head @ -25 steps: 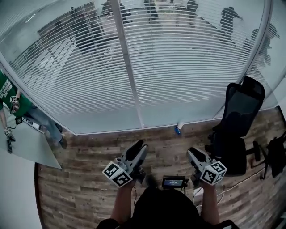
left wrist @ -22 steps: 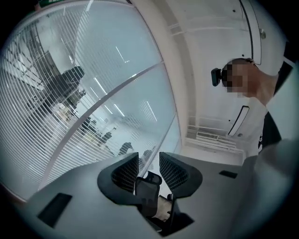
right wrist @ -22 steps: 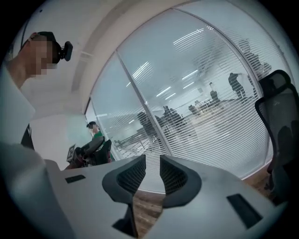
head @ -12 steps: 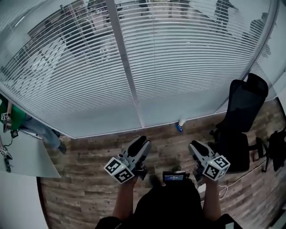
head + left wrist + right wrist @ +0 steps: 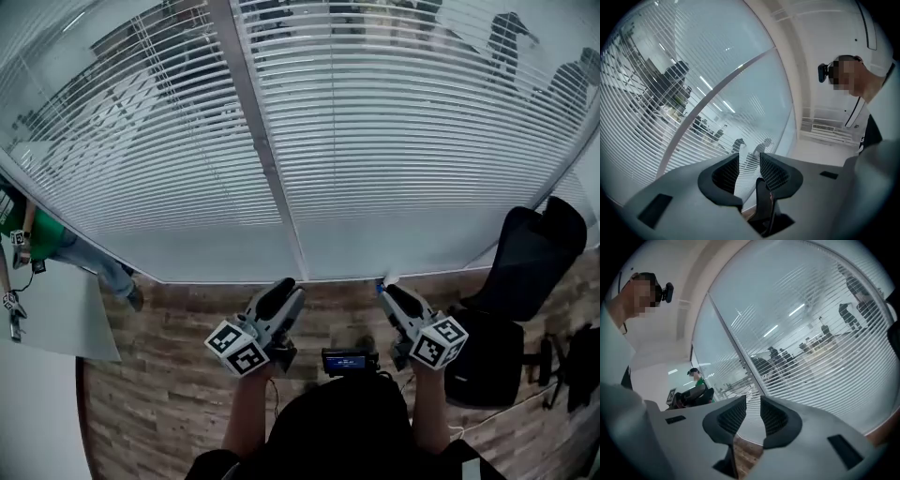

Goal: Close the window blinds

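White slatted window blinds (image 5: 394,141) hang behind a glass wall, split by a white frame post (image 5: 262,159). The slats stand apart, and people show through them. My left gripper (image 5: 284,289) and right gripper (image 5: 387,293) are held low, side by side, pointing at the foot of the wall and apart from it. In the left gripper view the jaws (image 5: 749,164) stand open with nothing between them, the blinds (image 5: 651,112) beyond. In the right gripper view the jaws (image 5: 753,411) are likewise open and empty before the blinds (image 5: 825,343).
A black office chair (image 5: 525,272) stands at the right, close to the glass. At the left a person in green (image 5: 33,239) is beside a white table (image 5: 56,319). Wood-plank floor (image 5: 169,375) runs to the wall's base.
Both grippers have moved forward, nearer the foot of the glass wall. The blinds fill more of the view, and the chair has slid toward the right edge.
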The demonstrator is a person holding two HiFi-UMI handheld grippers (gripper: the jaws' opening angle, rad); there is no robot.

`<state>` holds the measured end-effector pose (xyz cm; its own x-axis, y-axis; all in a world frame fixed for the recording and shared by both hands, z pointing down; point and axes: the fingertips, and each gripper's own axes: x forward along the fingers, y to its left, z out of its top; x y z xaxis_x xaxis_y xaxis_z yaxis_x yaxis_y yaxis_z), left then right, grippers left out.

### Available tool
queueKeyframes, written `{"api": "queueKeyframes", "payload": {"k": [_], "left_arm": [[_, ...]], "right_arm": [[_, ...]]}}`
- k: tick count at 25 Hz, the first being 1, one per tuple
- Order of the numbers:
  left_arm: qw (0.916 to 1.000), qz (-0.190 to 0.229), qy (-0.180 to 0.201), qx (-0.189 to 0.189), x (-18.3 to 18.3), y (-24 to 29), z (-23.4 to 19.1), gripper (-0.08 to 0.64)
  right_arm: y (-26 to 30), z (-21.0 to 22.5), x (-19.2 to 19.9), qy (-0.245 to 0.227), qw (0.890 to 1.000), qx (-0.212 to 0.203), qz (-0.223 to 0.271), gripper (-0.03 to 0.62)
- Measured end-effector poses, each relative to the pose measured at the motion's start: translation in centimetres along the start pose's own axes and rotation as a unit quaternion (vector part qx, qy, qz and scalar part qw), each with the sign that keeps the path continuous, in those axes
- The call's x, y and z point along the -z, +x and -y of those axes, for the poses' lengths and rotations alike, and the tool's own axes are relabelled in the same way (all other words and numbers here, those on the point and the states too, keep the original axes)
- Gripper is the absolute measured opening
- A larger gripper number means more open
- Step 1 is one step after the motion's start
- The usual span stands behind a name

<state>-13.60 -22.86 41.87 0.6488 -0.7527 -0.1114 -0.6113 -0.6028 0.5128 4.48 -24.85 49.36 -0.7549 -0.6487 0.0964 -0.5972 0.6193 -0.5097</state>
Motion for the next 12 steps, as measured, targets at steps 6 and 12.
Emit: {"api": "queueKeyframes", "payload": {"k": [6, 12], "left_arm": [[0.9968, 0.023, 0.008, -0.075, -1.7, 4.6, -2.1, 0.133], [0.9848, 0.038, 0.024, -0.168, -3.9, 4.8, -5.3, 0.179]], "right_arm": [[2.0, 4.5, -5.1, -0.012, 0.999, -0.040, -0.002, 0.078], [4.8, 6.6, -6.8, -0.008, 0.998, -0.057, -0.016, 0.078]]}}
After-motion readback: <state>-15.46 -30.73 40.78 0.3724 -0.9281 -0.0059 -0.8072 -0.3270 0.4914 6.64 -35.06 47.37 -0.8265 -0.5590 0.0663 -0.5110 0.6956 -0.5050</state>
